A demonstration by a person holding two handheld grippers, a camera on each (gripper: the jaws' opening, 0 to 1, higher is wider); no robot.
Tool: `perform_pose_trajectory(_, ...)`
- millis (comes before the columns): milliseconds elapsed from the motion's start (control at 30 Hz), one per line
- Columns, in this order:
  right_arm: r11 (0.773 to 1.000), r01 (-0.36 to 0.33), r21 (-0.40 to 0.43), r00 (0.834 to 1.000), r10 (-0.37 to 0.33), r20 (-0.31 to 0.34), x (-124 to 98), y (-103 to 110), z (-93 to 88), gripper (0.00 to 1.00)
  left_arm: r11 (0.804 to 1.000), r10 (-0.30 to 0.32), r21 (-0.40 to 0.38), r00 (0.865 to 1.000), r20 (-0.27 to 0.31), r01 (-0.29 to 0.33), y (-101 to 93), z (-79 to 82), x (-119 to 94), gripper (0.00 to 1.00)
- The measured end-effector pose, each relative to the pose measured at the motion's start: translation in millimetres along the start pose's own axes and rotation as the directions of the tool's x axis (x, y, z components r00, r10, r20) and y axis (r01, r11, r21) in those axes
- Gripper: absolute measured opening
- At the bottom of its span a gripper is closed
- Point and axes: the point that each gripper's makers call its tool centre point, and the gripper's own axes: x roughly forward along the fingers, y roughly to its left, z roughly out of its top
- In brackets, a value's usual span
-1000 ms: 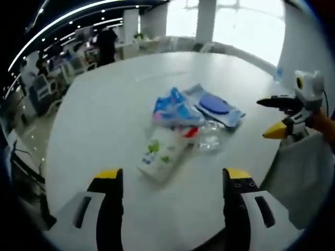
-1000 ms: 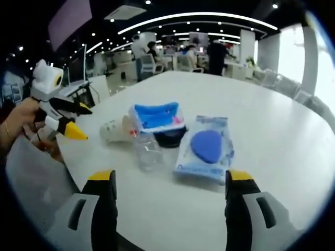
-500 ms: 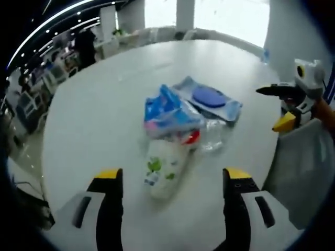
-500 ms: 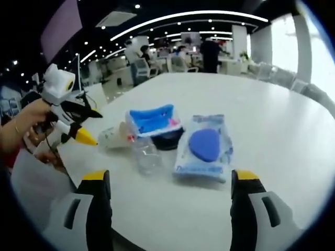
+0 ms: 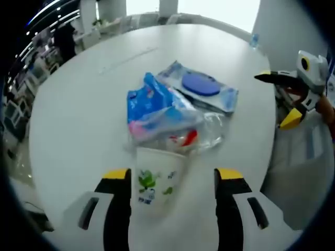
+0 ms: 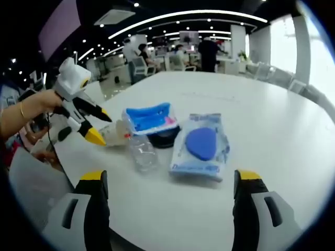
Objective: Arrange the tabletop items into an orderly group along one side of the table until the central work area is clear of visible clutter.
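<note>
The tidying looks barely begun, as far as these pictures tell. Four things lie bunched together on the round white table [image 5: 78, 104], and that bunch sits toward the near edge rather than being lined up along one side.

Nearest the left gripper [image 5: 170, 180] is a paper cup [image 5: 155, 180] lying on its side with green leaf print, its closed end pointing at the camera. The left jaws stand wide, one on each side of the cup — near it, though I cannot tell whether either touches. Nothing is held yet. Just beyond the cup lies a blue and pink soft packet [image 5: 157, 110], with a crumpled clear plastic bottle [image 5: 207, 133] beside it and touching the cup's far end by its red cap. Farthest off is a flat wet-wipe pack [image 5: 201, 89] with a round blue lid.

In the right gripper view the same cluster shows from the other side: wet-wipe pack [image 6: 201, 146], clear bottle [image 6: 142, 154], blue packet [image 6: 152, 117], and the cup [image 6: 112, 133] at the left gripper's tips [image 6: 97, 125]. The right gripper [image 6: 170, 180] hangs over bare table short of the wipes, jaws wide, holding nothing.

So every item is left to place — my guess is the cup goes first.
</note>
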Motion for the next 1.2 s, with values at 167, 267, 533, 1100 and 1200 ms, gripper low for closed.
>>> perform_pose_trajectory(167,1.0,0.004,0.015,1.0,-0.004,-0.001,0.1,-1.8,-0.5,0.98,0.999,0.015,0.049,1.0,-0.027,-0.014,3.6,2.2,6.7,0.56)
perform_pose_trajectory(267,1.0,0.008,0.013,1.0,-0.008,-0.002,-0.1,-2.6,-0.8,0.98,0.999,0.013,0.053,0.999,-0.044,-0.011,5.5,1.3,10.4,0.53)
perform_pose_trajectory(533,1.0,-0.002,0.013,1.0,0.002,-0.012,1.3,-0.6,-2.8,0.98,1.0,0.014,0.023,0.994,-0.109,-0.011,12.9,-7.3,19.0,0.45)
perform_pose_trajectory(1100,1.0,0.008,0.015,1.0,-0.008,-0.023,1.3,-4.2,-5.1,0.98,0.998,0.0,-0.058,0.997,-0.076,-0.004,14.0,-8.6,16.5,0.38)
perform_pose_trajectory(1200,1.0,0.001,0.017,1.0,-0.001,-0.021,1.4,-3.0,-4.6,0.97,0.999,0.005,-0.053,0.999,-0.051,-0.007,13.8,-7.8,10.4,0.38)
